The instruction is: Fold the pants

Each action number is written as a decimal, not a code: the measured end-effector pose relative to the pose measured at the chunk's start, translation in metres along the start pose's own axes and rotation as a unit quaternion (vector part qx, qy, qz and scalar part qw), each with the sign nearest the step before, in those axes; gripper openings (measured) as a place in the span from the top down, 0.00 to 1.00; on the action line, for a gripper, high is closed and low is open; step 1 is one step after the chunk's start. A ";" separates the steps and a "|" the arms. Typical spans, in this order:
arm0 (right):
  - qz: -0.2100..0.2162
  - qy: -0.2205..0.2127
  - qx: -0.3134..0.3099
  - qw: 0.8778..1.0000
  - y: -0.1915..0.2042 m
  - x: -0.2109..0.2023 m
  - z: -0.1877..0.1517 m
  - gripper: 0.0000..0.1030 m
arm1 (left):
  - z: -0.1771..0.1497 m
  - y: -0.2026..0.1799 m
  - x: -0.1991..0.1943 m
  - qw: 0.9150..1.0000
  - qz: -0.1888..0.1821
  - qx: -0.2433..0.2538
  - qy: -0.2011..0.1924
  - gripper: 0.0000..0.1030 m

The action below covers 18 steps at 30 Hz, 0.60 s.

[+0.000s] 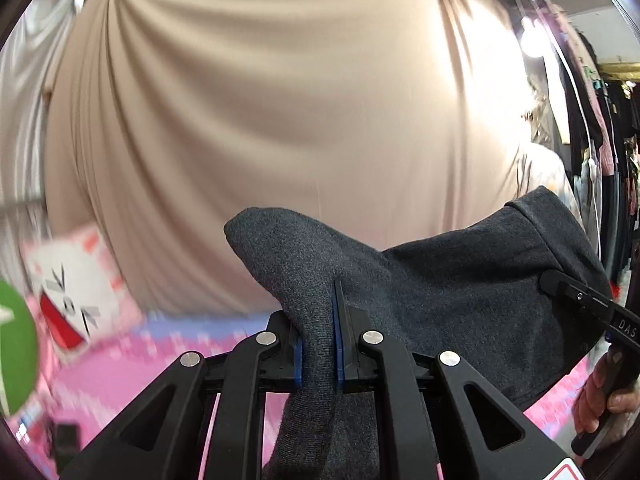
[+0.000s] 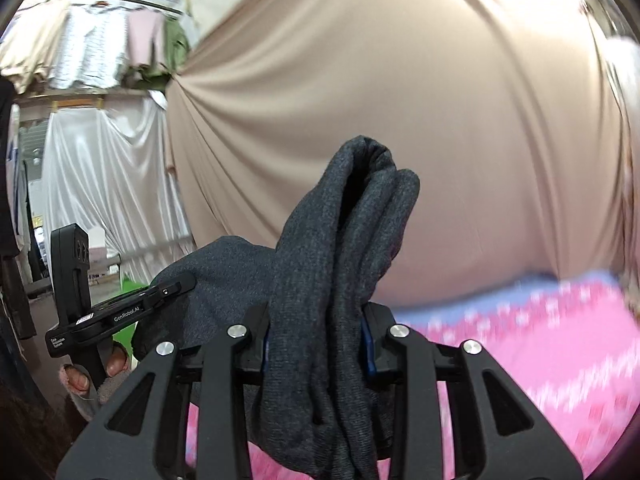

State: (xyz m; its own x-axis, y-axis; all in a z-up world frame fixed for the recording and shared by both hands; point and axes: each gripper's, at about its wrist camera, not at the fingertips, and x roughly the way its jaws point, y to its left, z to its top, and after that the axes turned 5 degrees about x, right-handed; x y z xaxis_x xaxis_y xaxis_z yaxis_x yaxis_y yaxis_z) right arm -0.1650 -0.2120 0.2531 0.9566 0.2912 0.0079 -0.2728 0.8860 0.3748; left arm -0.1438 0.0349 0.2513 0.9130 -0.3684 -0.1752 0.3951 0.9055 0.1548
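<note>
we see the dark grey pants [image 1: 460,292] lifted clear of the pink patterned cover [image 1: 132,376] and strung between two handheld grippers, in front of a beige draped cloth [image 1: 280,120] that fills the background. the left gripper [image 1: 320,344] has its blue pads nearly together, pinching a thin fold of the fabric; a rounded flap of cloth rises above the fingers and more hangs down below them. from that view the pants stretch away to the right, where the right gripper [image 1: 576,300] is partly seen with a hand [image 1: 600,396] on its handle.

in the right wrist view, the right gripper [image 2: 316,340] is clamped on a thicker bunch of the same pants [image 2: 340,260]: several layers are gathered between its fingers, which stand narrow but further apart than the left pair, and the bundle stands up above the tips. the cloth runs off to the left toward the left gripper [image 2: 168,292], held by a hand in a fingerless pink glove [image 2: 92,376].

behind, white satin sheeting [image 2: 104,176] hangs beside the beige cloth, with garments on a line [image 2: 100,40] above. a cartoon-printed pillow [image 1: 76,292], blurred, lies on the pink cover at the left of the left wrist view, beside a green shape [image 1: 16,344] we cannot identify.
</note>
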 end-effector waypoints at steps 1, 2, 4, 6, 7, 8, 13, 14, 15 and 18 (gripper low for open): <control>0.002 -0.009 -0.007 1.000 0.002 0.002 0.006 0.71 | 0.006 0.000 0.001 1.000 0.006 0.006 -0.009 0.92; 0.005 -0.020 -0.014 1.000 0.003 0.005 0.014 0.71 | 0.012 0.000 0.002 1.000 0.011 0.012 -0.018 0.92; 0.007 -0.032 -0.020 0.999 0.004 0.012 0.024 0.71 | 0.026 0.000 0.007 0.999 0.021 0.016 -0.033 0.91; 0.010 -0.040 -0.021 0.999 0.004 0.022 0.035 0.71 | 0.038 0.004 0.015 0.999 0.031 0.017 -0.041 0.91; 0.011 -0.044 -0.021 0.999 0.004 0.027 0.040 0.71 | 0.046 0.006 0.021 0.998 0.037 0.015 -0.046 0.91; 0.012 -0.048 -0.020 0.999 0.003 0.033 0.045 0.71 | 0.051 0.007 0.026 0.998 0.043 0.016 -0.049 0.91; 0.016 -0.067 -0.010 0.998 -0.005 0.064 0.068 0.71 | 0.077 0.023 0.054 0.996 0.057 0.010 -0.068 0.91; 0.016 -0.073 -0.007 0.997 -0.009 0.070 0.073 0.71 | 0.081 0.026 0.057 0.996 0.058 0.010 -0.071 0.91; 0.016 -0.076 -0.005 0.997 -0.012 0.073 0.076 0.71 | 0.085 0.030 0.063 0.995 0.058 0.008 -0.077 0.90; 0.015 -0.083 -0.001 0.996 -0.024 0.086 0.083 0.71 | 0.092 0.035 0.075 0.995 0.055 0.012 -0.085 0.90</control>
State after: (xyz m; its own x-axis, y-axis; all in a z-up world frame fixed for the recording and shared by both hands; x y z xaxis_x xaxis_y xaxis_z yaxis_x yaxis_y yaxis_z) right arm -0.0674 -0.2378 0.3220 0.9519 0.2532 0.1727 -0.3009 0.8791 0.3696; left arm -0.0522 0.0193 0.3334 0.9541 -0.2994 0.0113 0.2920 0.9377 0.1883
